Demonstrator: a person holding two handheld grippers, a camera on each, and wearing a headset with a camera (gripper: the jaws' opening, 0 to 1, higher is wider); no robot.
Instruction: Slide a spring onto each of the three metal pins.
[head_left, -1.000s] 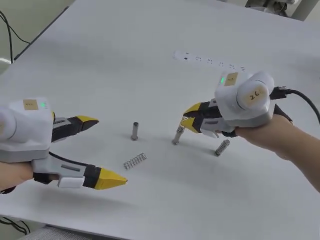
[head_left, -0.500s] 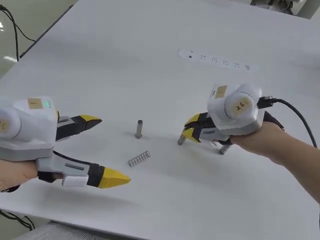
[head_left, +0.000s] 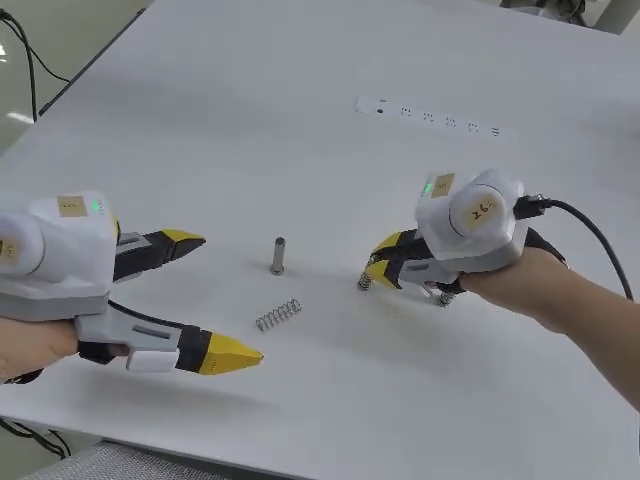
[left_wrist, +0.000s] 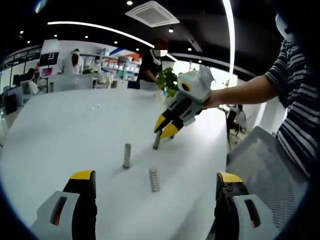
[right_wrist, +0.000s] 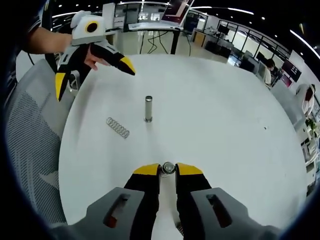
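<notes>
On the table (head_left: 250, 120): one loose spring (head_left: 277, 316).

white table (head_left: 200, 120): bare pin (head_left: 278, 256) upright near centre; loose spring (head_left: 277, 316) flat, near, at its 6 o'clock; sprung pin (head_left: 364, 283) at its 4 o'clock; power strip (head_left: 425, 118) far off at 1 o'clock.

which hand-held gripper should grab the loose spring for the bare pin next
Left. The left hand-held gripper is open with the loose spring lying just ahead of its jaws, beside the bare pin. The right hand-held gripper is shut on another pin.
</notes>
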